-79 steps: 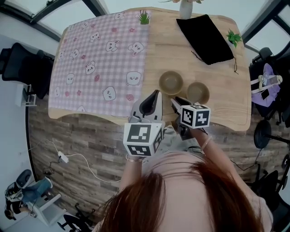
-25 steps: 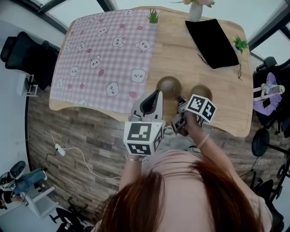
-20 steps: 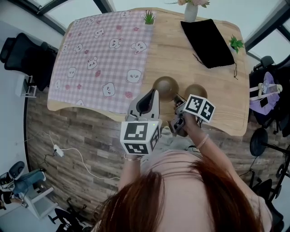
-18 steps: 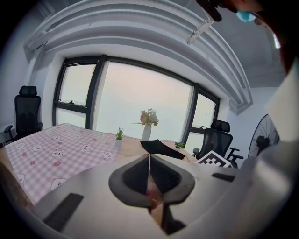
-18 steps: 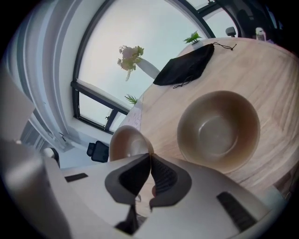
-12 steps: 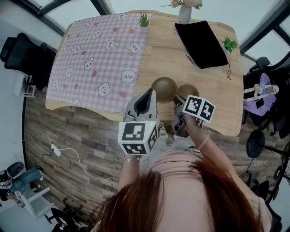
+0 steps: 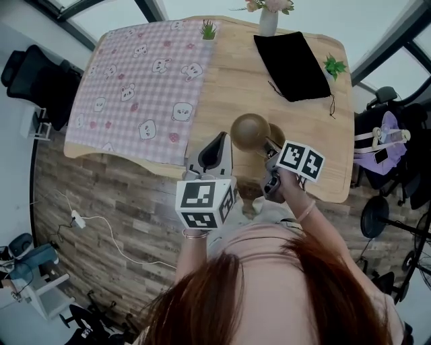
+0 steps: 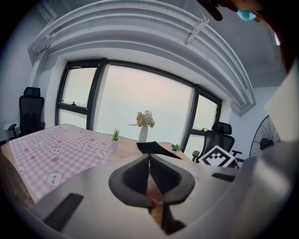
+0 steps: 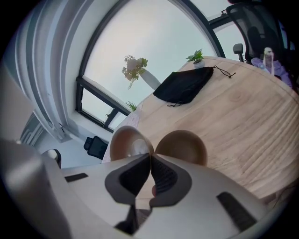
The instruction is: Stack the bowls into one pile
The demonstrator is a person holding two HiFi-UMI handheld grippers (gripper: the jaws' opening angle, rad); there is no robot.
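Two brown bowls are on the wooden table [image 7: 232,74] near its front edge. My right gripper [image 7: 270,145] is shut on the rim of one bowl [image 7: 250,131], which hangs tilted above the table. In the right gripper view this held bowl [image 9: 127,141] sits left of the jaw tips, its inside facing me. The second bowl [image 9: 183,145] rests on the table just to its right; the head view shows that second bowl [image 7: 277,133] partly hidden behind the held one. My left gripper [image 7: 222,137] hovers shut and empty left of the bowls, over the table's front edge.
A pink checked cloth [image 7: 138,74] covers the table's left half. At the back stand a vase of flowers [image 7: 267,19], a black pouch [image 7: 291,57] and two small green plants [image 7: 333,66]. Office chairs [image 7: 30,77] flank the table.
My right gripper has risen with the bowl, tipping it, and the bowl now overlaps the second bowl. The left gripper drifted slightly, still shut.
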